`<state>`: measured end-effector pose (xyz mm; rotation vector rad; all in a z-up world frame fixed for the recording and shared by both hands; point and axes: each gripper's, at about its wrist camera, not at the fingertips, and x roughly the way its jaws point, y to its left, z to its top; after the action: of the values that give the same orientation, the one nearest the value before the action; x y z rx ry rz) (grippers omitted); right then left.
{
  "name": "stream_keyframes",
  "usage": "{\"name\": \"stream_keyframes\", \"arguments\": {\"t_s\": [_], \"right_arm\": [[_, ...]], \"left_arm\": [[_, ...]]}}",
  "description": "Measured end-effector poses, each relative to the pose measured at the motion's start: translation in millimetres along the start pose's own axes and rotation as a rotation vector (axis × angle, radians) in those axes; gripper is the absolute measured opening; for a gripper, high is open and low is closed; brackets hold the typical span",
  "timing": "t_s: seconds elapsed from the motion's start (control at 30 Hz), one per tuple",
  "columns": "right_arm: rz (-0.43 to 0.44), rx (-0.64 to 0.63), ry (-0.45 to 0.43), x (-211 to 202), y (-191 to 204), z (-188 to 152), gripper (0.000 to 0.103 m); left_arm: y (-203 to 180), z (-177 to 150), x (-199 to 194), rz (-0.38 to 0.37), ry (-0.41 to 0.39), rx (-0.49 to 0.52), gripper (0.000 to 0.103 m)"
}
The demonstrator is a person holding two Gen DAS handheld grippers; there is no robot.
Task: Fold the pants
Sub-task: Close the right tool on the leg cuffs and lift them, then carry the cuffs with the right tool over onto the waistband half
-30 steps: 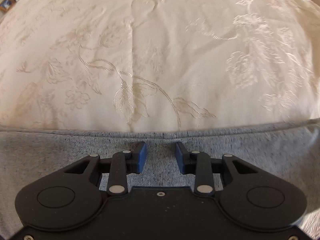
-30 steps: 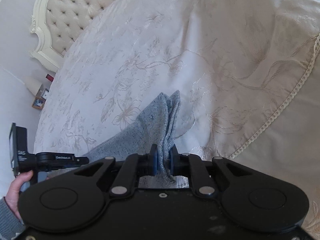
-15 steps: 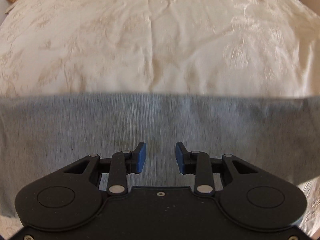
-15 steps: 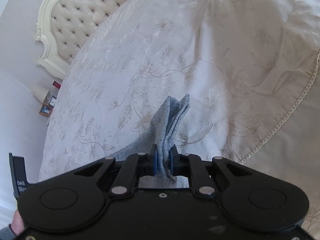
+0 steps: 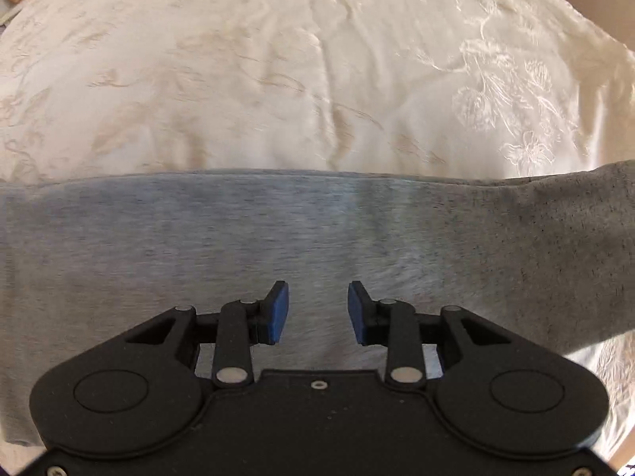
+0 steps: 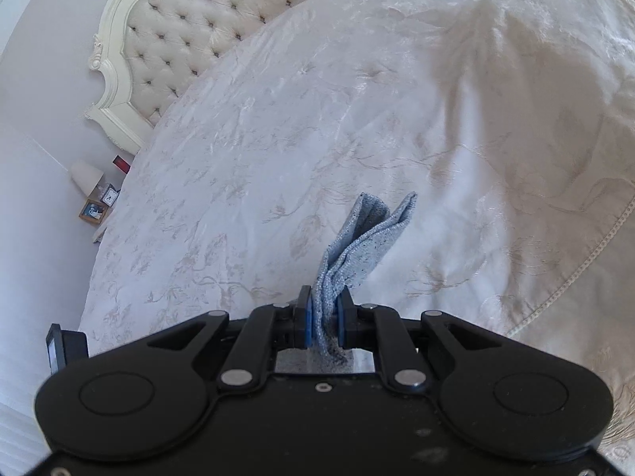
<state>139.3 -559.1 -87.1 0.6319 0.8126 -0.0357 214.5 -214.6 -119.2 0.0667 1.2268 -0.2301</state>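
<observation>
Pants (image 6: 357, 246) bunched in right gripper (image 6: 324, 317) (headboard (image 6: 190, 31) behind)

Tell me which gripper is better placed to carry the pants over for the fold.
Right, probably. The right gripper is already shut on a bunched end of the grey pants, while the left gripper is open above the cloth, gripping nothing.

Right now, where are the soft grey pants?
The soft grey pants stretch across the cream bedspread under the left gripper; the right gripper pinches one bunched end.
</observation>
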Motion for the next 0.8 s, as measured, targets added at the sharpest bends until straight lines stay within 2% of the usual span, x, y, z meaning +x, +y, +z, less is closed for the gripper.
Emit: {"name": "stream_keyframes", "arguments": {"t_s": [0.17,0.27,0.47,0.57,0.67,0.8], "right_arm": [[0.017,-0.071,-0.01,-4,80,-18,0.013],[0.056,-0.129,0.003,5,140,-38,0.013],[0.113,-0.22,0.116,66,237,-107,0.013],[0.106,-0.256,0.189,105,268,-150,0.013],[0.056,-0.33,0.229,135,291,-187,0.014],[0.013,-0.395,0.242,153,300,-210,0.026]], "left_arm": [[57,-12,-24,-0.036,0.005,-0.008,0.041],[92,-23,-29,-0.05,0.015,-0.017,0.041],[165,-45,-37,-0.035,0.036,-0.053,0.041],[193,-51,-40,-0.025,0.04,-0.072,0.041],[215,-57,-43,-0.025,0.047,-0.08,0.041],[231,-59,-45,-0.029,0.044,-0.07,0.041]]}}
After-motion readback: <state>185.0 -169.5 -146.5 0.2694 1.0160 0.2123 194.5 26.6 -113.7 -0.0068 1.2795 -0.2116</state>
